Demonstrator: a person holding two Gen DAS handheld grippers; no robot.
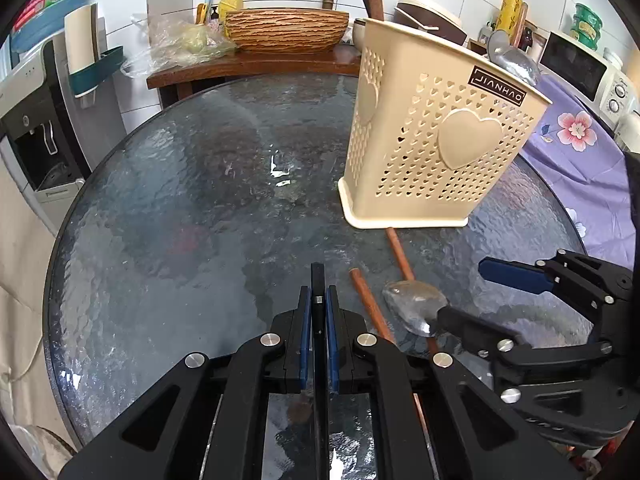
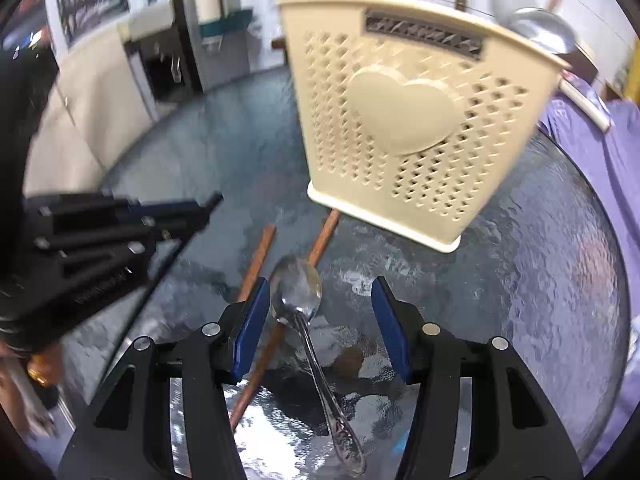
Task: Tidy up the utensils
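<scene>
Blue-padded left claw (image 1: pixel 319 344), nearest the lens in the left wrist view, is clenched on 1 thin black utensil (image 1: pixel 318 280) that runs forward between its pads; its type cannot be told. Right claw (image 2: pixel 320 320) is released, its jaws spread wide over the bowl of 1 metal spoon (image 2: pixel 298 288) lying flat on the glass table (image 1: pixel 168 208), with the left pad just beside the bowl and the right pad well apart from it. 2 brown wooden chopsticks (image 2: pixel 258 258) lie on the table beside and partly under the spoon, one end reaching to the foot of the cream perforated holder (image 1: pixel 436 148), which stands upright near the table's far right side. 1 metal ladle (image 1: pixel 514 62) already stands in the holder, its bowl showing above the rim. Judged progress: partly done, with 1 piece stowed, 1 piece in hand but not yet delivered, and the spoon and 2 chopsticks left on the table to collect.
</scene>
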